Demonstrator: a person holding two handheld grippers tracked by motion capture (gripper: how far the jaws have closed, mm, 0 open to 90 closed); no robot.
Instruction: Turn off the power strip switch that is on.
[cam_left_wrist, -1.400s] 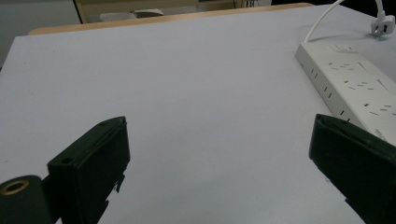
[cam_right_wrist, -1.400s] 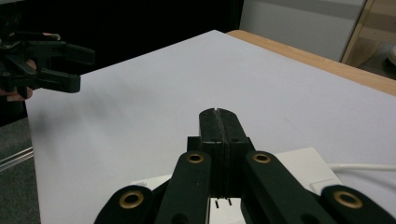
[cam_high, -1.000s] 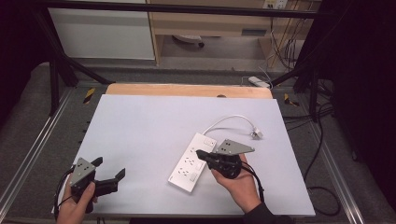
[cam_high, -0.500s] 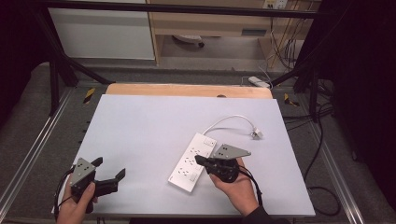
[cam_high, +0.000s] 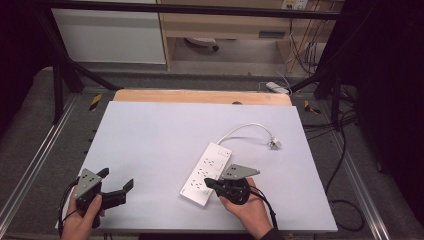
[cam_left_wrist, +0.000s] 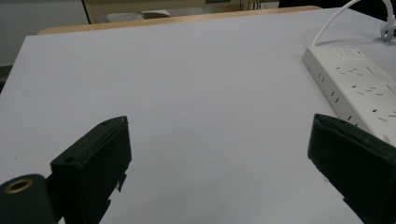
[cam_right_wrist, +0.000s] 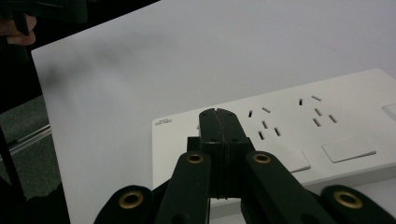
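Just one power strip (cam_high: 206, 172), two tools.

A pale grey-white tabletop (cam_high: 165, 140) spreads across the middle of the high view, with a strip of light wood (cam_high: 200, 96) along its far edge. Metal rails (cam_high: 30, 170) run down both sides of it over dark grey floor (cam_high: 30, 100). Black frame bars (cam_high: 65, 65) slant up at the far left and right, and a black crossbar (cam_high: 200, 8) runs along the top. Beyond the tabletop stands a white cabinet front (cam_high: 110, 35) beside a light wooden shelf unit (cam_high: 225, 27). Cables (cam_high: 300, 45) hang at the far right, where a white power block (cam_high: 276, 87) lies on the floor. More black cables (cam_high: 345, 200) loop along the right side. The right edge of the room is in deep shadow.
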